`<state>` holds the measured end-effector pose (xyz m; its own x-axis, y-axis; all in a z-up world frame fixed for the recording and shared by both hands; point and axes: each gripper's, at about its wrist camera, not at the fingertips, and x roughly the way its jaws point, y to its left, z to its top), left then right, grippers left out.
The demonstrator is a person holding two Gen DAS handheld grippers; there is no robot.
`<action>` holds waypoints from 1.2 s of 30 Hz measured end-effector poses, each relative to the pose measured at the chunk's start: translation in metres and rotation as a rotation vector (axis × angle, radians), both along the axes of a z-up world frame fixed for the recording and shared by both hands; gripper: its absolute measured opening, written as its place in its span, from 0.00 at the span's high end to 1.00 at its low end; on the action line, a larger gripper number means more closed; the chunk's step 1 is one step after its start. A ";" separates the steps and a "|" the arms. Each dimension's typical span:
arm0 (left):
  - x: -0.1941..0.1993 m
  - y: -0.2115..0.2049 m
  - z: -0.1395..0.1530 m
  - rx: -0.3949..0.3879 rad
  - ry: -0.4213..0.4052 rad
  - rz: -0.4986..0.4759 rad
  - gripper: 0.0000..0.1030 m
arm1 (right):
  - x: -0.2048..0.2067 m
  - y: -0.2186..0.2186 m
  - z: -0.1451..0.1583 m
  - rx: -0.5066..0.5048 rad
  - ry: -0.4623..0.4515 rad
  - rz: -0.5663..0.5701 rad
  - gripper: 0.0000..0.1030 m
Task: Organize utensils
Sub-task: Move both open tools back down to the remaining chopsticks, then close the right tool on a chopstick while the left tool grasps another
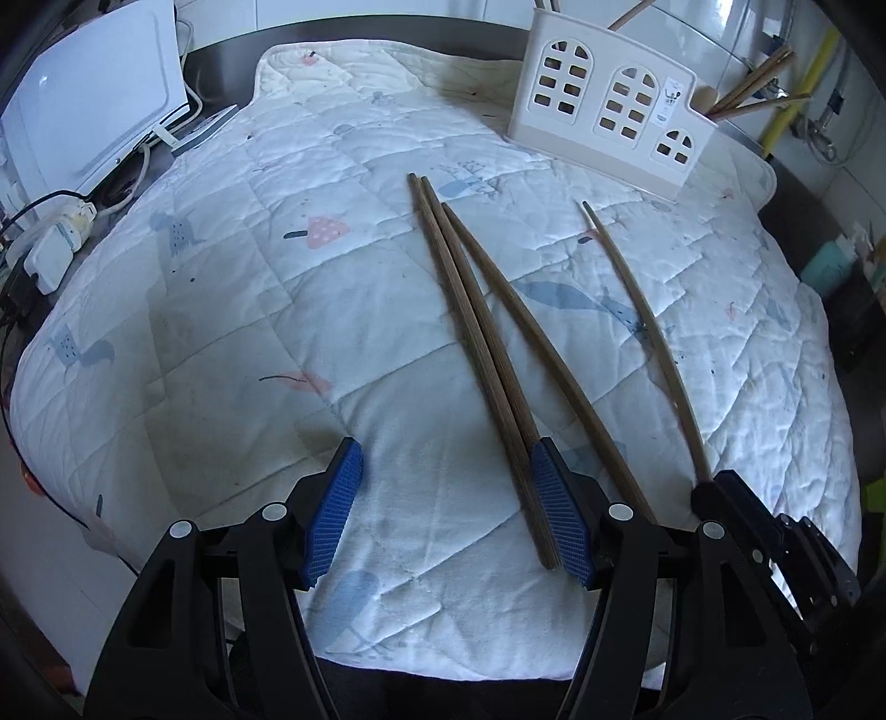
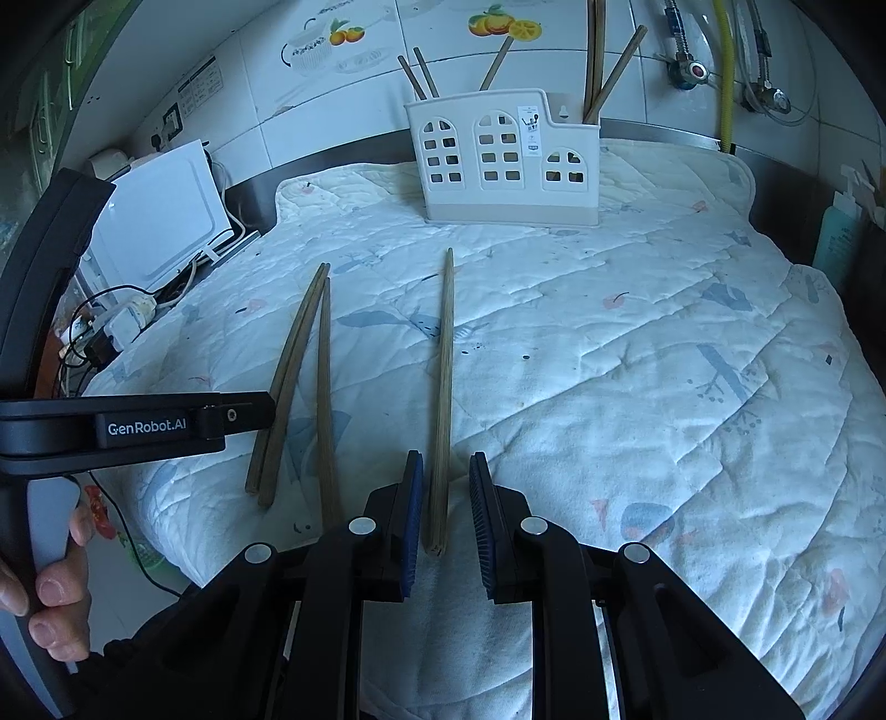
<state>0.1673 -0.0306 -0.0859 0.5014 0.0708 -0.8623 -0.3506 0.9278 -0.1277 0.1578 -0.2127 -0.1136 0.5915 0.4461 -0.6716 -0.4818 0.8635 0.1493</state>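
A quilted white pad (image 2: 637, 354) printed with pale blue and pink motifs is covering a dark countertop (image 1: 221, 88); glossy white wall tiles (image 2: 310, 111), some bearing fruit and casserole decals (image 2: 501, 25), are catching cool daylight behind it; a white appliance (image 2: 160, 221) is standing at the left edge, with a power strip and tangled cables (image 2: 119, 321) lying beside it; a yellow hose (image 2: 724, 72) and metal valves (image 2: 689, 69) are running down the wall at right.

Left gripper (image 1: 446, 512) wide, right gripper (image 2: 446, 523) narrow
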 end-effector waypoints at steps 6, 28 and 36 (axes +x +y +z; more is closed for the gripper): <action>0.004 -0.005 -0.001 0.061 0.012 0.005 0.31 | 0.001 -0.001 0.000 0.008 0.003 0.008 0.84; -0.002 0.020 -0.002 0.220 -0.014 -0.048 0.56 | 0.001 0.000 -0.002 0.012 -0.001 -0.007 0.87; -0.013 0.023 -0.007 0.198 -0.149 -0.232 0.79 | 0.000 -0.002 -0.003 0.019 -0.007 -0.022 0.88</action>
